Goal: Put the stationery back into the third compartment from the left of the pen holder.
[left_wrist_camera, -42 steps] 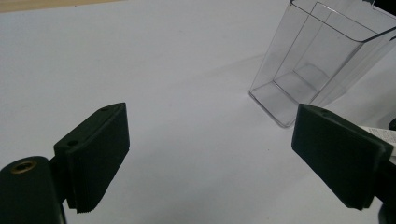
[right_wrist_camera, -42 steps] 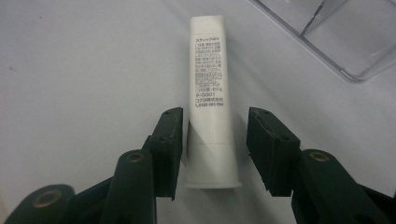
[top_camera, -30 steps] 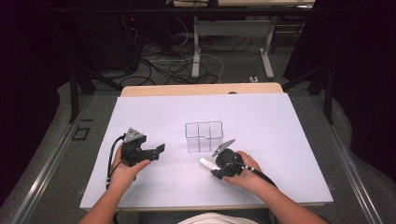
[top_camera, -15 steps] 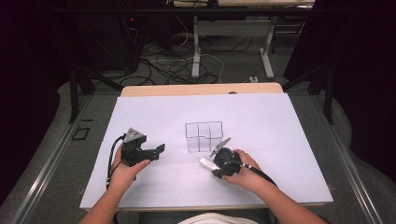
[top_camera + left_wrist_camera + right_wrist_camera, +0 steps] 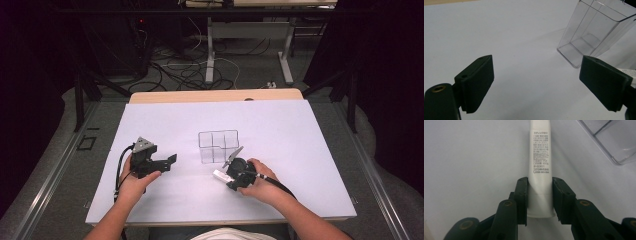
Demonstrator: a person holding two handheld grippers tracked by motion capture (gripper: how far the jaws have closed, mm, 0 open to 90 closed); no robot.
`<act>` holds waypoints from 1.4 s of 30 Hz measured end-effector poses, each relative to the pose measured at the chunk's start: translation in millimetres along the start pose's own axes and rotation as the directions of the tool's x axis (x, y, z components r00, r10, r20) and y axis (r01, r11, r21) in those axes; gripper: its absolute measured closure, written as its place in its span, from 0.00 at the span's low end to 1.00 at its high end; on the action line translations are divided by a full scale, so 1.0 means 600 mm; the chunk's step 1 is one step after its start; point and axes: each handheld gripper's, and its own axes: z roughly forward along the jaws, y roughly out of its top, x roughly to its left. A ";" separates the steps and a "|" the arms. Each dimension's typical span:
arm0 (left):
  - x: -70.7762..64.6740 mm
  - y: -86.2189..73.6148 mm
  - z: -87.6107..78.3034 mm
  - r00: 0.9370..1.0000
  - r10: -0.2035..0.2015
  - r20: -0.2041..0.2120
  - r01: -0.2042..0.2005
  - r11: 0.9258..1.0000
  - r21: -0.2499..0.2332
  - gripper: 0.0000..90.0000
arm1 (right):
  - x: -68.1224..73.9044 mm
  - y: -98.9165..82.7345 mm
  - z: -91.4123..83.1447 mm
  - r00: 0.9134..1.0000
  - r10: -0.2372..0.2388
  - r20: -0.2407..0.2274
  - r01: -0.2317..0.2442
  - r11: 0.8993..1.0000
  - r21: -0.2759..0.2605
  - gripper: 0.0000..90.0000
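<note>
Near table edge, right gripper [image 5: 539, 197] clamps white printed glue-stick tube [image 5: 539, 165] at base. Judged step: carry to clear plastic divided organizer box [image 5: 218, 146] just beyond; keep tube level, clear rim. Left gripper [image 5: 536, 85] spread wide, idle beside box.

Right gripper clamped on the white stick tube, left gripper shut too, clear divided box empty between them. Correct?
Not quite: the left gripper is open, jaws wide apart in the left gripper view. The right gripper does clamp the white stick tube, and the clear divided box looks empty.
</note>
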 end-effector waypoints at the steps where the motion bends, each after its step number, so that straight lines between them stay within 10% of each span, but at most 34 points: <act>1: 0.000 0.000 0.000 1.000 0.000 0.000 0.000 1.000 0.000 0.14 | 0.000 0.000 -0.001 1.000 0.001 0.000 -0.001 1.000 0.000 0.75; 15: 0.000 0.001 -0.002 1.000 0.004 -0.001 -0.003 1.000 0.005 0.14 | 0.017 -0.001 -0.013 0.994 -0.098 0.050 0.103 0.990 -0.102 0.75; 27: -0.002 0.004 -0.005 1.000 0.009 -0.002 -0.009 1.000 -0.007 0.15 | 0.029 -0.001 -0.044 0.965 -0.203 0.167 0.244 0.926 -0.288 0.75; 31: -0.003 0.007 -0.008 1.000 0.011 0.002 -0.011 1.000 -0.004 0.16 | 0.032 -0.002 -0.061 0.935 -0.252 0.251 0.328 0.886 -0.329 0.75; 35: -0.005 0.012 -0.012 1.000 0.017 0.006 -0.017 1.000 -0.012 0.17 | 0.033 0.000 -0.077 0.881 -0.319 0.349 0.435 0.838 -0.330 0.75; 40: -0.010 0.017 -0.013 1.000 0.022 0.018 -0.021 1.000 -0.018 0.18 | 0.027 0.003 -0.096 0.821 -0.368 0.436 0.518 0.802 -0.298 0.75; 42: -0.012 0.020 -0.014 0.999 0.024 0.029 -0.024 1.000 -0.015 0.18 | 0.025 0.004 -0.103 0.779 -0.407 0.477 0.567 0.781 -0.260 0.75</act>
